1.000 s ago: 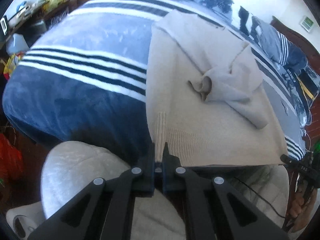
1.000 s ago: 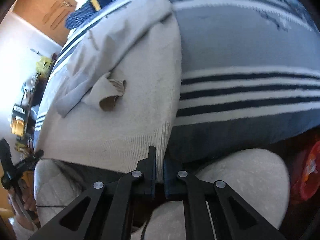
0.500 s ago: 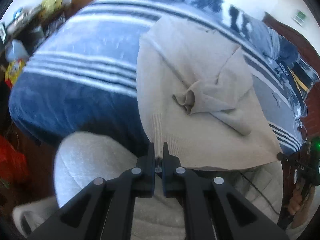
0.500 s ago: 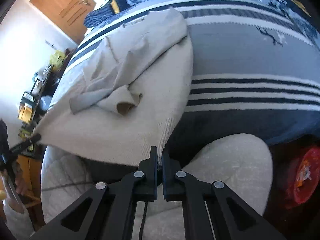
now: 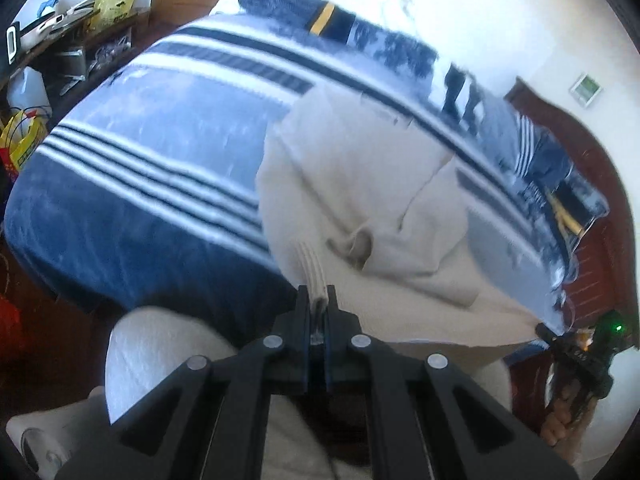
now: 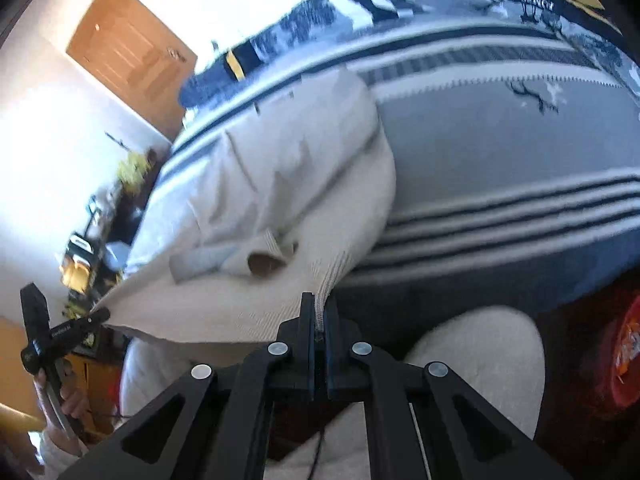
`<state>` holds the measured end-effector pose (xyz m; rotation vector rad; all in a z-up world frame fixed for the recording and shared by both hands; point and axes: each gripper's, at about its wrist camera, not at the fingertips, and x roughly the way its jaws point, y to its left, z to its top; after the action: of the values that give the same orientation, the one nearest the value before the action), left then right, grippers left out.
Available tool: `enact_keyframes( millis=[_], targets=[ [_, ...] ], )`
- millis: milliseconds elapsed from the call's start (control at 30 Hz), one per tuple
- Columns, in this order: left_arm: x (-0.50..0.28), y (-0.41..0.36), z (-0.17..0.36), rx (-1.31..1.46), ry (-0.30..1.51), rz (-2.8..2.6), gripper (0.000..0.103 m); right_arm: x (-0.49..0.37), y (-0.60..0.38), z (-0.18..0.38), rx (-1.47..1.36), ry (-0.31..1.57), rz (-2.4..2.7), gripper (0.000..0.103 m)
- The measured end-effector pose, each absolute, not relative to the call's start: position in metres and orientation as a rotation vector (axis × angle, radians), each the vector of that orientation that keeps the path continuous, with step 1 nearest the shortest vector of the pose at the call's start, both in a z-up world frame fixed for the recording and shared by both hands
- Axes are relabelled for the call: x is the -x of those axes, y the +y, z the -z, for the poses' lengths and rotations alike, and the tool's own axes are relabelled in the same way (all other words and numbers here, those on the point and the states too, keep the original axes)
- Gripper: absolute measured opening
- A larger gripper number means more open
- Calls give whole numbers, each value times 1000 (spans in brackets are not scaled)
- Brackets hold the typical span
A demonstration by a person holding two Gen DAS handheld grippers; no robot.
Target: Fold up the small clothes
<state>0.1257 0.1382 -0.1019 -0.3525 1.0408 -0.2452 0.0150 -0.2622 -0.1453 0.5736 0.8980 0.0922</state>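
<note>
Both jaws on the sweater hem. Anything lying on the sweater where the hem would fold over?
Only the sweater's own sleeves: they lie folded across its middle, one cuff open toward the hem. Nothing else rests on it. The left gripper and right gripper each pinch a hem corner, and the blanket beside it is bare.

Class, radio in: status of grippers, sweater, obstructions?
Left gripper and right gripper shut on sweater hem corners. Sleeves folded in. Nothing in the way.

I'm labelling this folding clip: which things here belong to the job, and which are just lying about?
In the job: beige sweater; left gripper and right gripper, each shut on its hem.
Lying about: striped blanket; yellow bag; wooden door.
</note>
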Motion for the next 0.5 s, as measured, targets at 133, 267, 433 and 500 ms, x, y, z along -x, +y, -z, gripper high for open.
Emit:
enact_keyframes(
  millis=[133,267,433,500],
  targets=[
    [-164,130,81,349,1007,261,5,-48,-266,127,-572,853,-107,2],
    [-225,125,63,359,974,264,3,-97,-274,104,-548,811,-116,2],
    [-329,124,62,404,999,262,3,-181,-291,89,-551,804,-115,2],
    [-374,118,70,404,1010,262,3,-223,-303,92,-573,816,-113,2]
  ],
)
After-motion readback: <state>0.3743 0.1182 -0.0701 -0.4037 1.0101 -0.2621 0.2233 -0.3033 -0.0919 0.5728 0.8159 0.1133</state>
